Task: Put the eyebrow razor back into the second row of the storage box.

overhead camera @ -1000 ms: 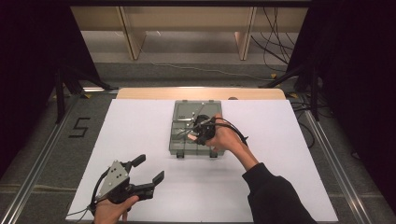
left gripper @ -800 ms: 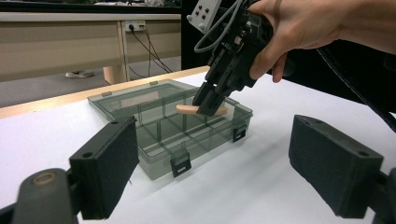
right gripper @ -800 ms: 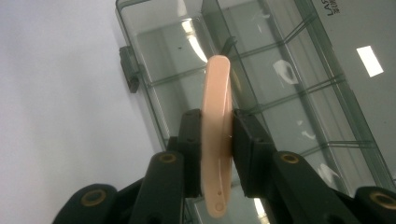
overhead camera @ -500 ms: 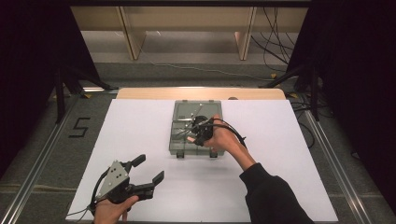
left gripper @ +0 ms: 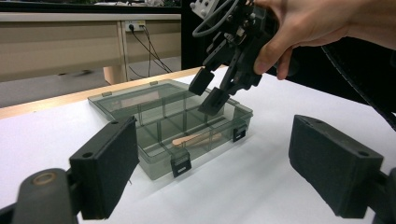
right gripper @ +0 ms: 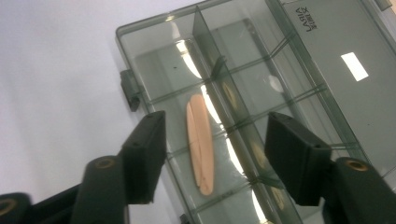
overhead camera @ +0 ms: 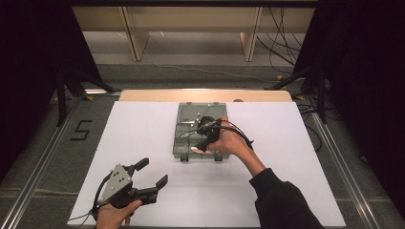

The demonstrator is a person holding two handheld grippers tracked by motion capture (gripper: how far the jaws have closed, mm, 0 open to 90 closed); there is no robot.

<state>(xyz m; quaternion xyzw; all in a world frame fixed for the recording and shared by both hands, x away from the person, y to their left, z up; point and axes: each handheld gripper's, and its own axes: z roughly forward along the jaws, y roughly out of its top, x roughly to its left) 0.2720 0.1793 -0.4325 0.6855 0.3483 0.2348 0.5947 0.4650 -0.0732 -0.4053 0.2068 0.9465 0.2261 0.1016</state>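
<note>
**Right jaws parted, left idle and wide**

The right hand-held gripper (overhead camera: 203, 131) is held out at mid-table on an extended, dark-sleeved forearm, pointing downward with the hand (overhead camera: 228, 142) wrapped around its body. Its jaws have just been opening and stand apart, gripping nothing. The left hand-held gripper (overhead camera: 152, 174) sits low at the near left, gripped from below by the left hand (overhead camera: 112, 215), jaws spread wide and pointing toward the right one.
</note>
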